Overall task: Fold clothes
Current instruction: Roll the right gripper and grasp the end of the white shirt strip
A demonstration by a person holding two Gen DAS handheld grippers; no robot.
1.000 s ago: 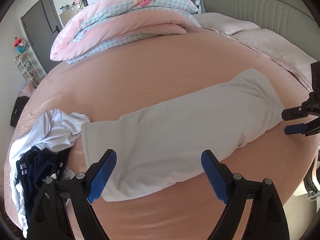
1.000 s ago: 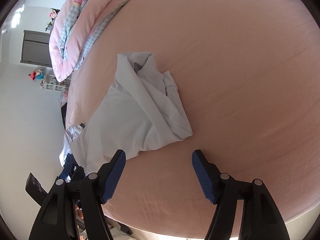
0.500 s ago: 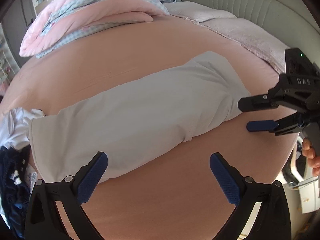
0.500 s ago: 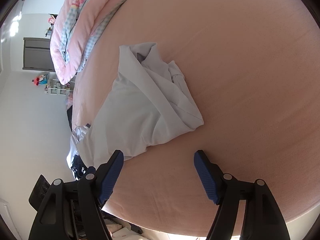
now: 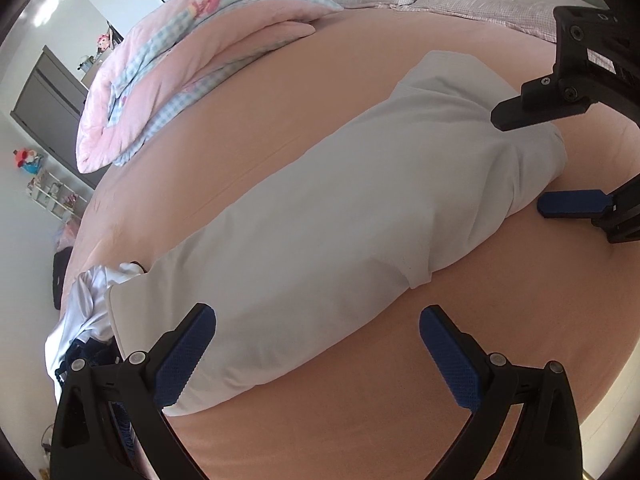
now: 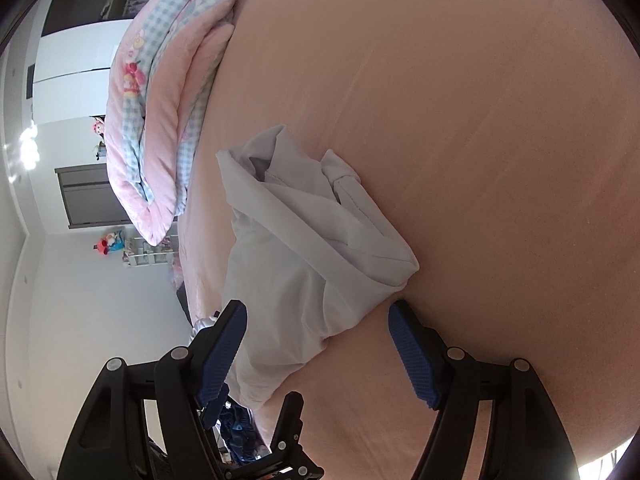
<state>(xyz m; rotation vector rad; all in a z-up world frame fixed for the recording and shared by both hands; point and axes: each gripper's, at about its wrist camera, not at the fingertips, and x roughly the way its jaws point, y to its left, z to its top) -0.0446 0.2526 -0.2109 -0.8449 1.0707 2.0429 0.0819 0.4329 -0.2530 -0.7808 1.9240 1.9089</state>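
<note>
Left wrist view: my left gripper stood spread as wide as it goes, nothing pinched. Its left pad overlapped the near end of the white garment; its right pad hung over bare pink bedsheet. From there the garment's long axis ran from about 7 o'clock up to 1 o'clock, a long folded strip flat on the bed.

At the far end, around 2 o'clock, my right gripper bracketed the bunched tip, one finger above the cloth, the blue pad beside its edge.

Right wrist view: my right gripper stood parted, and the garment's end lay between the pads, not visibly pressed. The collar folds lay toward 12 o'clock.

Judgement: each hand sat nearest its own end, so the coming fold turned on that diagonal axis, one end carried toward the other.

Containers: none in view. A heap of unfolded clothes sat at 9 o'clock off the left pad. A folded quilt lay at 11 o'clock, well apart.
</note>
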